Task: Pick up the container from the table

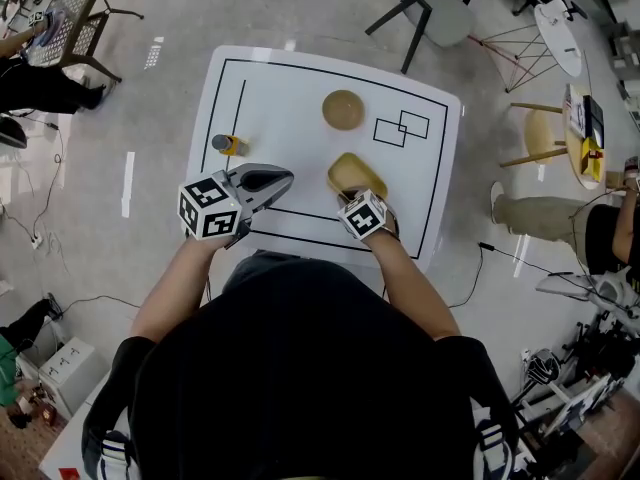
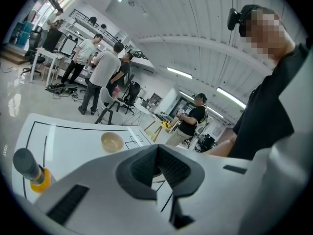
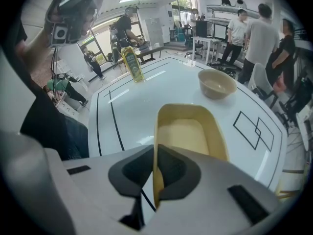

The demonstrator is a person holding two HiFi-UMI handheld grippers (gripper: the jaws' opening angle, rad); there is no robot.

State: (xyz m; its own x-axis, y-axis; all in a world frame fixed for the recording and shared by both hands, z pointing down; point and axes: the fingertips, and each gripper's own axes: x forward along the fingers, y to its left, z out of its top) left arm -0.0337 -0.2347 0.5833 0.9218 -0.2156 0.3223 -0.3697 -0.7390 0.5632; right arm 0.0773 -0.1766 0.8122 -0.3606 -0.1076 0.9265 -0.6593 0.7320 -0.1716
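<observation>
Person: black shirt (image 1: 300, 368) fills the bottom of the head view, with both forearms reaching toward twelve o'clock over the table (image 1: 290, 78).
Left gripper (image 1: 280, 180) (image 2: 157, 165): clenched on nothing, pads together, held above the table's near left part and well apart from the container.
Bottle (image 1: 228, 145) (image 2: 30, 169) (image 3: 132, 62): upright, at ten o'clock of the left gripper.
Bowl (image 1: 343, 109) (image 2: 112, 142) (image 3: 216, 83): at twelve o'clock of the container, apart from it.
Container (image 1: 357, 175) (image 3: 188, 131): yellow tub resting on the table, right of centre, toward the near edge.
Right gripper (image 1: 352, 200) (image 3: 155, 168): pointing steeply down at the container's six o'clock end; jaws closing, grasping the near wall, one pad inside and one outside.
Step in hand: likely best to finish the squeeze first, then lift straight up and slowly, since a grip at one end may let the far end sag.
Writing: the bottle's green label carries print too small to read; marker cubes (image 1: 208, 208) show patterns only.
</observation>
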